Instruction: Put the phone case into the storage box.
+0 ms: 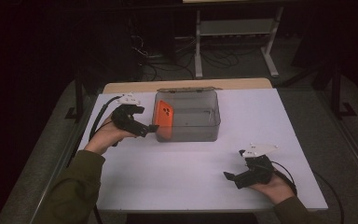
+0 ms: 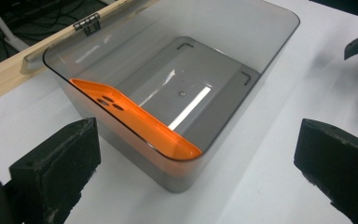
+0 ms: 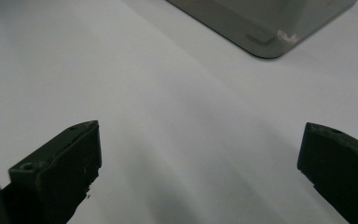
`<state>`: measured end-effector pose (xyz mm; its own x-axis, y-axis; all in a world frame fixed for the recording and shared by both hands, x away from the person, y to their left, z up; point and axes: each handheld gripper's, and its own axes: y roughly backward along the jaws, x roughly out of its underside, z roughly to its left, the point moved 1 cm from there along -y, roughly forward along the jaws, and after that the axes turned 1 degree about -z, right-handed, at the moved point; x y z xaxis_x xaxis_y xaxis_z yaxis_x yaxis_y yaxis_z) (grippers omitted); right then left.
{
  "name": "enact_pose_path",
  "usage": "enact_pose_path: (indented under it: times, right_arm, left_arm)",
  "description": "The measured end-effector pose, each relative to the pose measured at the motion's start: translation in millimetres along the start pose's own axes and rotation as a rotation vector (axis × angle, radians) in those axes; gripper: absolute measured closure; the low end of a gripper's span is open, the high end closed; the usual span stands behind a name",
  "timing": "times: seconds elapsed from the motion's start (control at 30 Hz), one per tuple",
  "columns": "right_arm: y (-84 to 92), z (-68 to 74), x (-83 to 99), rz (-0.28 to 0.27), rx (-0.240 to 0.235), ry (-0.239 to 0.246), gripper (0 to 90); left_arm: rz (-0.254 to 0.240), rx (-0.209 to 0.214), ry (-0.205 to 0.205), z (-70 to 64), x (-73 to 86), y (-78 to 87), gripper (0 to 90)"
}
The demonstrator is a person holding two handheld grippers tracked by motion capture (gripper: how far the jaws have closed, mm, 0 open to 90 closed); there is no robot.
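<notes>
Currently my left tongs (image 1: 150, 128) wide, empty, frame centre-left beside grey bin (image 1: 200, 133); orange phone case (image 1: 164, 120) leaning inside bin. Right tongs (image 1: 232, 178) wide, empty, lower right over tabletop (image 1: 177, 172).

The grey bin (image 1: 187, 116) stands at the middle of the far half of the white table (image 1: 177, 168), open at the top, so its inside can be entered from above. Along its left wall the orange phone case (image 2: 135, 121) leans on edge and takes up that side; the rest of the floor is bare. The left gripper (image 1: 144, 128), jaws wide apart, hangs just beside the bin's near left corner, crowding that approach. The near half of the table lies free between the hands. The right gripper (image 1: 233, 178), jaws apart, sits at the near right, well apart from the bin. A wooden strip (image 2: 9, 77) borders the far edge.
</notes>
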<state>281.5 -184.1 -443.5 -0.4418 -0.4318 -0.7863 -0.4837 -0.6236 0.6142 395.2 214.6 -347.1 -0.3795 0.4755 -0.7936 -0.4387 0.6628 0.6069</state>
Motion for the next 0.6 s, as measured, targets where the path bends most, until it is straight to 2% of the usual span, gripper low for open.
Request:
enact_pose_path:
  times: [0.6]
  right_arm:
    - [-0.2,0.7,-0.3,0.004,0.001,0.003,0.0]
  left_arm:
    - [-0.006,-0.004,-0.032,-21.9,42.5,2.5,0.0]
